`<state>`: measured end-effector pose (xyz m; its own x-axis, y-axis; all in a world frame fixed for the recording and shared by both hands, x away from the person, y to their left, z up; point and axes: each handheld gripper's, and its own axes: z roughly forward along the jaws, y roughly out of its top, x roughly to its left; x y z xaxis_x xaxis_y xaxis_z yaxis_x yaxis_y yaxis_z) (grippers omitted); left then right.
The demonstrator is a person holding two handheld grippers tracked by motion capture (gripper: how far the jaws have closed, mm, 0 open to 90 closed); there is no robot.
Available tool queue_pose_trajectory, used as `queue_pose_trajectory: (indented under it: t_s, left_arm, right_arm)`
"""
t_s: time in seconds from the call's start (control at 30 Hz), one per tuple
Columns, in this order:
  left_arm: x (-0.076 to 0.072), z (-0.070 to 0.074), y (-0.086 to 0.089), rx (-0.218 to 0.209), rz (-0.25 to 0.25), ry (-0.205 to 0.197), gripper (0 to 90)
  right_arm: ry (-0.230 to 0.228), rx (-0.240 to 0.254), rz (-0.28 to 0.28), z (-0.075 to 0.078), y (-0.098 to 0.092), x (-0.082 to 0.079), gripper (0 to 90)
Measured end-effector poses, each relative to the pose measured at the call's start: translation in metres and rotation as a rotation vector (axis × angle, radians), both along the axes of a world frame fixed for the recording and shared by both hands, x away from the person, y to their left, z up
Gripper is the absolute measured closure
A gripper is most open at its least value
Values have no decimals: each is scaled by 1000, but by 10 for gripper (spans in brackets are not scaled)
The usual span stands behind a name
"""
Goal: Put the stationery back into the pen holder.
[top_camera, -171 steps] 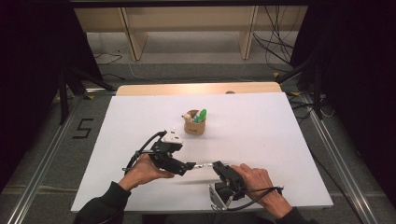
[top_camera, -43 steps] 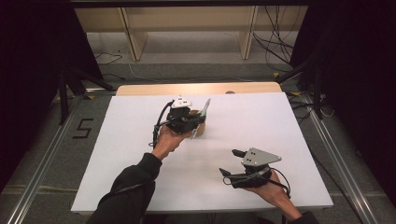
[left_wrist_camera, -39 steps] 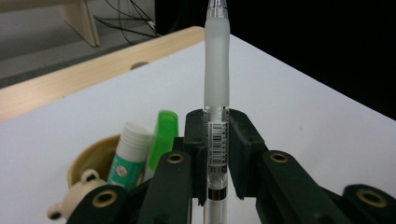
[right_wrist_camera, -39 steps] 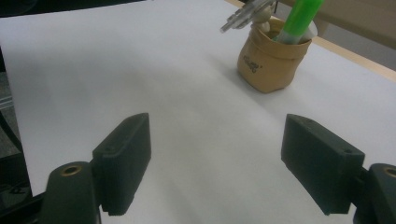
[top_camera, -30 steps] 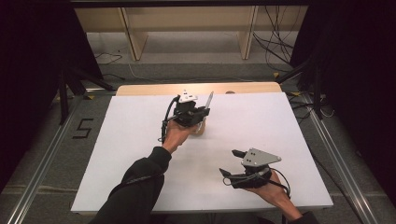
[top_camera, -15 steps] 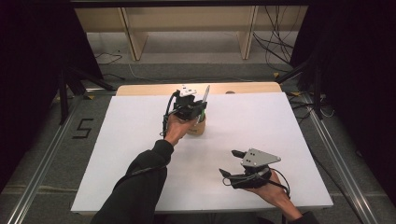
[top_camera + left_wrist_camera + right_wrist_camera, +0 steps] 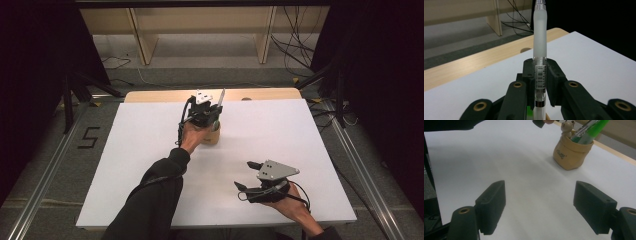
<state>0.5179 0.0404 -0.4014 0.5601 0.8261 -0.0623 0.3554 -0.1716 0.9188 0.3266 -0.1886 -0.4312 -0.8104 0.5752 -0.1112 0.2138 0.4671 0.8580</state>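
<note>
While my left gripper (image 7: 540,82) is pinching the pen (image 7: 540,45) over the cup (image 7: 571,153) — right gripper (image 7: 546,207) is idling, jaws spread.

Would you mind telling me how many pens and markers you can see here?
2 for certain: a clear pen clamped in the left gripper above the pouch, and a green marker standing inside it. Others may be hidden.

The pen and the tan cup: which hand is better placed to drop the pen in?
Left. The left gripper is shut on the pen, right above the tan cup. The right gripper rests open and empty near the table's front edge.
</note>
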Motion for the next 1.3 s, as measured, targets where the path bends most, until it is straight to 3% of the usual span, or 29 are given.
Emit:
queue_pose_trajectory:
  t_s: [0.53, 0.6, 0.83, 1.0, 1.17, 1.3]
  left_arm:
    - [-2, -5, 6, -22, 22, -12, 776]
    - [-4, -5, 7, -14, 28, -22, 776]
    - [-5, -10, 6, -57, 47, -42, 776]
    - [-7, -12, 2, -48, 58, -59, 775]
    - [-9, -15, 2, -73, 79, -73, 774]
    - [-13, -16, 4, -60, 75, -93, 772]
  right_arm:
    - [-11, -19, 22, -2, 3, -2, 278]
    - [-13, -21, 31, -2, 3, -2, 278]
    - [-19, -25, 36, -2, 4, -3, 283]
    - [-25, -26, 40, -2, 4, -3, 285]
    - [-25, -28, 47, -2, 4, -4, 288]
    - [-28, -30, 51, -2, 4, -4, 288]
